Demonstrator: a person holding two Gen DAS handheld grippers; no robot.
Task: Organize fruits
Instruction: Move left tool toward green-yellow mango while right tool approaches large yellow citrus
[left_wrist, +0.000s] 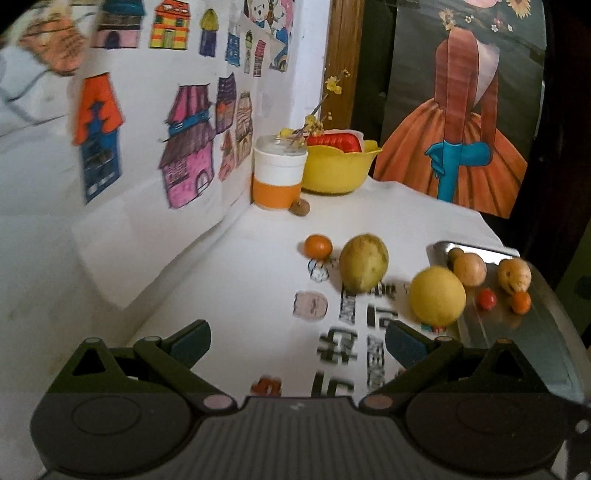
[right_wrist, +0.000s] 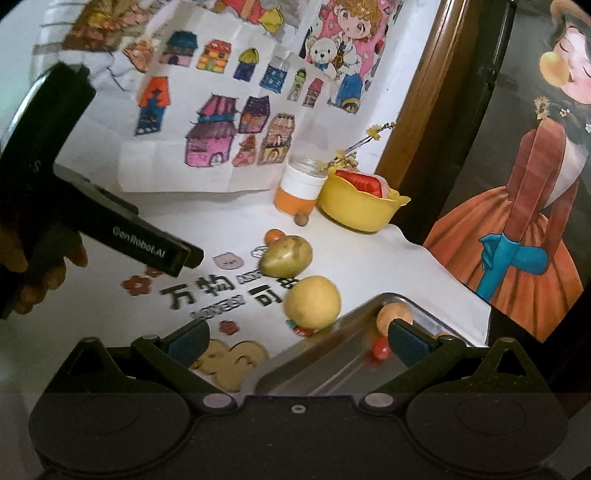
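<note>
With both sets of fingers spread wide and holding nothing, the step in hand looks like choosing the next loose fruit and carrying it to the steel tray (left_wrist: 524, 332). Four small fruits already lie in that tray: two tan round ones, a small red one (left_wrist: 487, 298) and a small orange one (left_wrist: 521, 302). Still out on the white bench (left_wrist: 258, 258) are a round yellow fruit (left_wrist: 437, 295) just beside the tray's left rim, a green-yellow mango-like fruit (left_wrist: 364, 266) behind it, and a small orange fruit (left_wrist: 318, 246) further back. A brown nut-like thing (left_wrist: 299, 208) sits near the orange-and-white jar (left_wrist: 279, 176) and yellow bowl (left_wrist: 340, 166); whether it belongs to the task is unclear.

I would take the round yellow fruit first, since it is nearest the tray and blocks the way to the others. The left gripper (left_wrist: 297, 343) points toward it; the right gripper (right_wrist: 297, 341) hovers over the tray's near corner and should keep clear. Straddle the fruit at its widest girth, fingers low, and close gently, since a smooth ball can squirt out sideways and knock the mango-like fruit. Lift over the rim, not through it, and set it in bare metal away from the small fruits so nothing rolls.
</note>
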